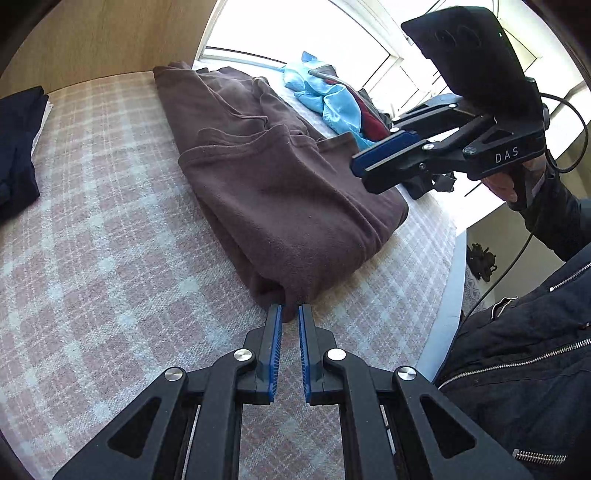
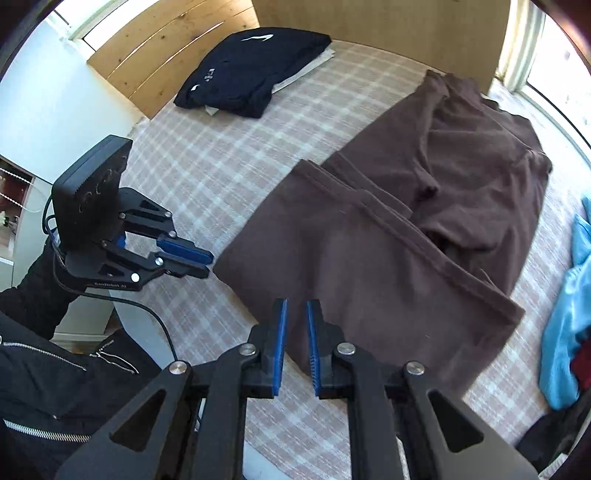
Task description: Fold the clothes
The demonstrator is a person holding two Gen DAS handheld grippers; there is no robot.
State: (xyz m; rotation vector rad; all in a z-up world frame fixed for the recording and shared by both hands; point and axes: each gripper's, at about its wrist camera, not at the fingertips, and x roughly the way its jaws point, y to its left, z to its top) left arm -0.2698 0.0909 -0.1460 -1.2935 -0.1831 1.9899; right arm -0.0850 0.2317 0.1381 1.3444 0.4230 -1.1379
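A brown fleece garment (image 1: 288, 206) lies partly folded on the checked bed cover (image 1: 110, 240), one layer turned back over itself with its hems on top. My left gripper (image 1: 290, 309) pinches the garment's near corner between its blue pads, low on the cover. In the right wrist view that gripper (image 2: 208, 263) sits at the left corner of the garment (image 2: 369, 251). My right gripper (image 2: 296, 303) hovers above the garment's near edge, jaws slightly apart and empty. It also shows in the left wrist view as the right gripper (image 1: 358, 171), lifted off the cloth.
A folded dark navy garment (image 2: 255, 70) lies by the wooden headboard (image 2: 369, 18). A heap with a light blue garment (image 2: 565, 332) and other clothes sits on the window side. A person's dark zipped jacket (image 1: 517, 350) stands at the bed edge (image 1: 448, 314).
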